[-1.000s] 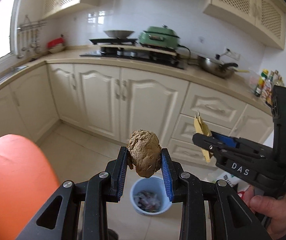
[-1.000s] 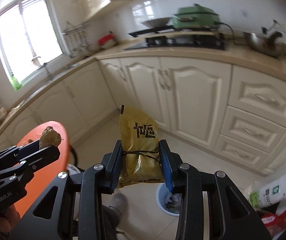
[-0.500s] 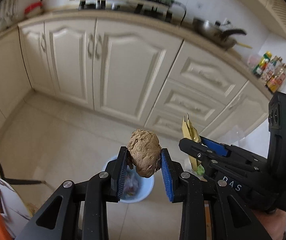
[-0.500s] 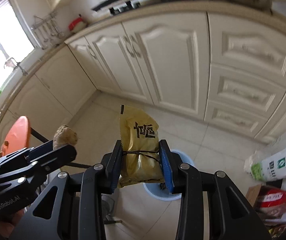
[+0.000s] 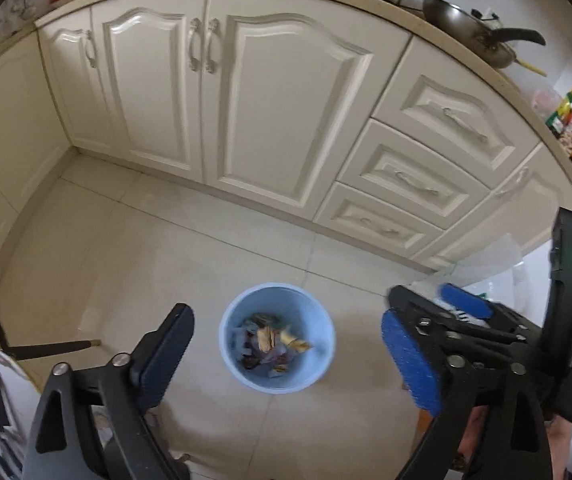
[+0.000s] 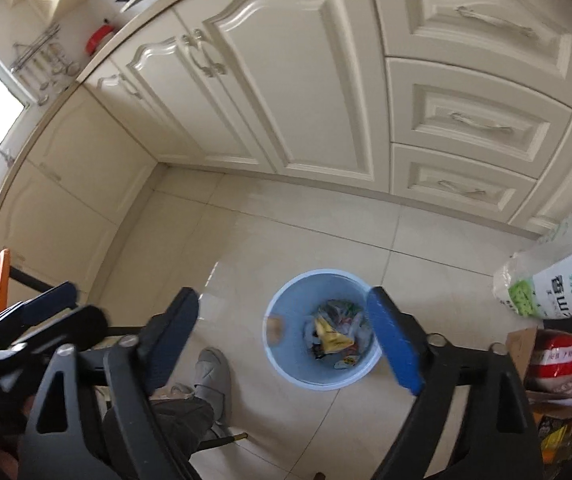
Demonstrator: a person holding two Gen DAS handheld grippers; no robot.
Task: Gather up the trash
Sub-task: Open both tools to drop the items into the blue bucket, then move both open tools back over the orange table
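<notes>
A light blue trash bin (image 5: 246,360) stands on the tiled floor, partly filled with wrappers. My left gripper (image 5: 286,356) hangs wide open and empty right above it. My right gripper (image 6: 286,336) is also wide open and empty above the bin (image 6: 286,364). The yellow packet (image 6: 331,340) lies inside the bin. A brown lump (image 6: 274,325) shows at the bin's left rim, blurred. In the left wrist view, yellowish trash (image 5: 282,340) lies in the bin, and the right gripper (image 5: 429,312) sits at the right.
Cream cabinets (image 5: 246,100) and drawers (image 6: 477,120) run along the far side of the floor. White and red bags (image 6: 553,292) stand at the right. An orange table edge (image 6: 0,280) and the person's grey shoe (image 6: 212,372) are at the left.
Both grippers tilted down over the bin and opened. The brown lump left the left gripper and the yellow packet left the right gripper; both dropped toward the bin.
</notes>
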